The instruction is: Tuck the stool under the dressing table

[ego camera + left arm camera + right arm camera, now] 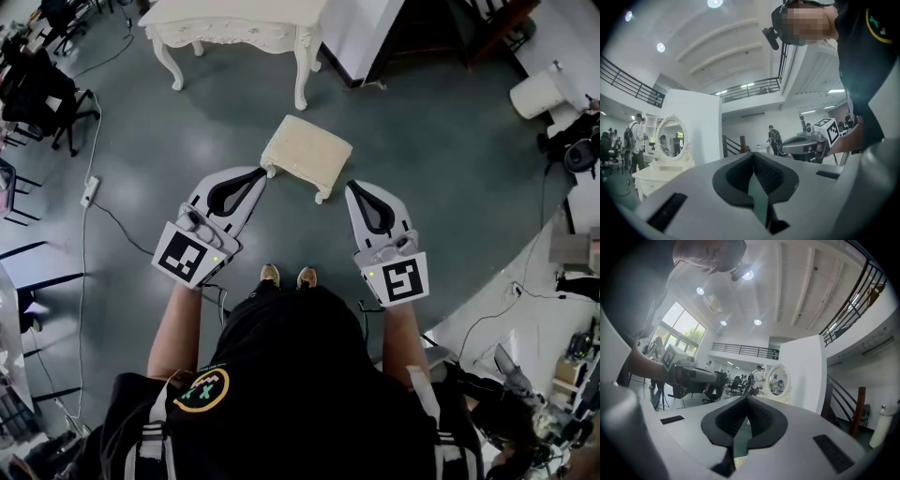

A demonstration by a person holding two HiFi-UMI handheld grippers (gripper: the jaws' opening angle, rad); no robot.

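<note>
A cream stool [307, 152] with short carved legs stands on the grey floor, set at an angle. Beyond it, at the top of the head view, is the white dressing table [234, 23]. My left gripper [263, 172] hangs in the air just left of the stool's near corner, shut and empty. My right gripper [352, 186] is held just right of that corner, also shut with nothing in it. The left gripper view looks level over its shut jaws [752, 154] at the table's oval mirror [670, 140]. In the right gripper view that mirror [778, 380] shows beyond the shut jaws [746, 398].
Black office chairs [42, 89] stand at the left, near a power strip [90, 191] with a trailing cable. A white bin [539, 92] sits at the far right. Several people stand in the background of both gripper views. My feet [288, 276] are just behind the stool.
</note>
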